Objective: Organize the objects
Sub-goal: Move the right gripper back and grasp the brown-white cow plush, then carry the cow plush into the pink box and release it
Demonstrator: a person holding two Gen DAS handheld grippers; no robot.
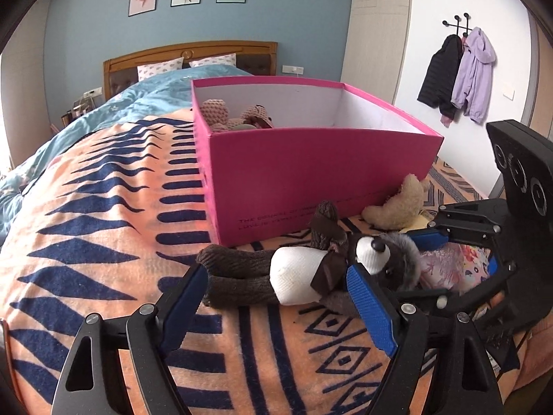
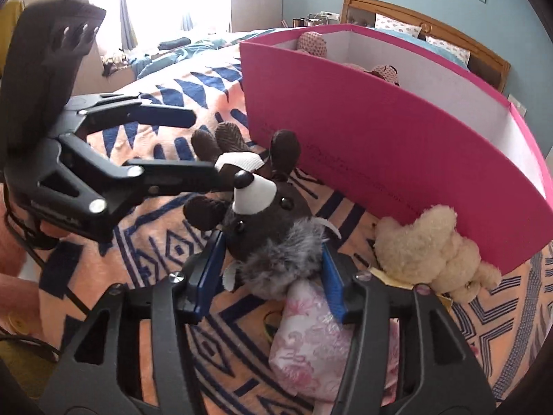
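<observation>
My left gripper (image 1: 280, 297) straddles the plush raccoon's (image 1: 311, 273) body, jaws wide, not pressing — my right gripper (image 2: 273, 269) brackets its furry head beside the pink box (image 2: 397, 145); whether those pads bite, I can't tell.

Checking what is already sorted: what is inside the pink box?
In the pink box, knitted pinkish-brown plush toys lie at its far left end. Its front wall hides the floor, so anything lower down cannot be seen.
</observation>
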